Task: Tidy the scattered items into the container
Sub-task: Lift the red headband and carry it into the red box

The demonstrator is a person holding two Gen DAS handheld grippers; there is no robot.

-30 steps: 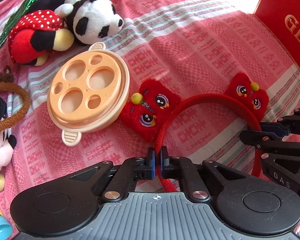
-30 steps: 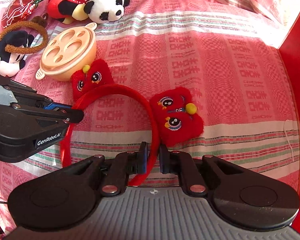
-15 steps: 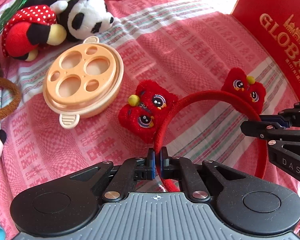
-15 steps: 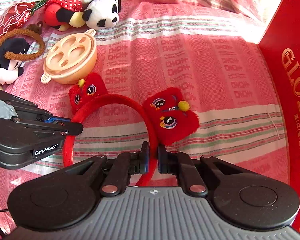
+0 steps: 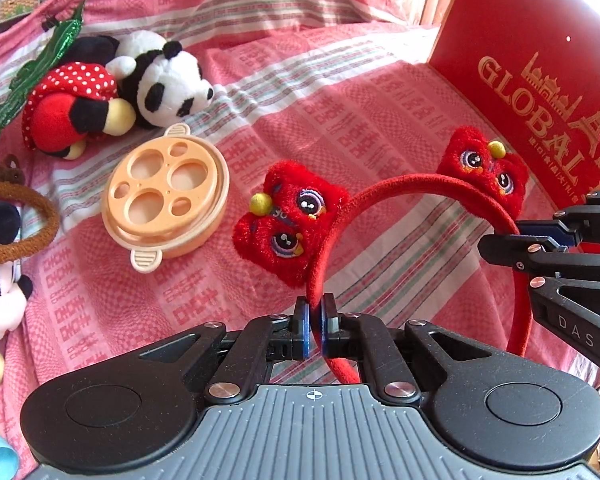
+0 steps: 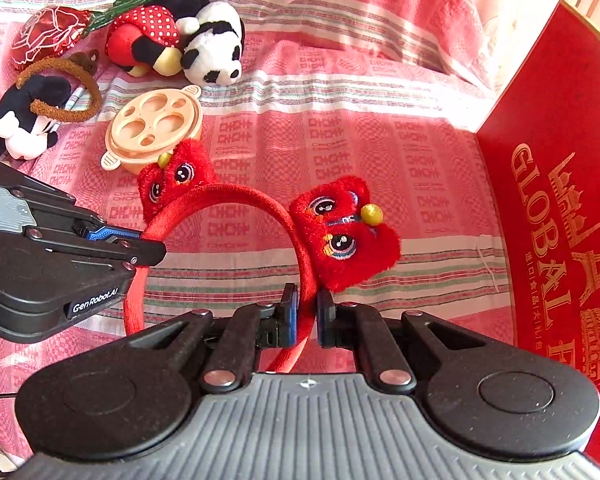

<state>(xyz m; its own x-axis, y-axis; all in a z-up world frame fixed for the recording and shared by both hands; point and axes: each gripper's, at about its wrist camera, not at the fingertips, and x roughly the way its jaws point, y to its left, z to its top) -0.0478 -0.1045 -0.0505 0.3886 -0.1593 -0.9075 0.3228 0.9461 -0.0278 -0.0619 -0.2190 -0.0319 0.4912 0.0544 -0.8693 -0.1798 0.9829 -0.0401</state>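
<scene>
**Both tongs clamped on the lion headband**

Left wrist view: your left tongs (image 5: 315,330) were closed tight on one leg of the red lion headband (image 5: 412,184), held clear of the pink striped cloth (image 5: 340,92). Your right tongs (image 5: 500,242) pinched the other leg. The red box (image 5: 540,92) stood at the right. A peach perforated lid (image 5: 164,200) and a plush panda (image 5: 168,80) lay at the left.

Right wrist view: your right tongs (image 6: 307,316) were shut on the headband (image 6: 240,196), your left tongs (image 6: 152,250) on its far leg. The red box (image 6: 560,220) stood just right.
</scene>
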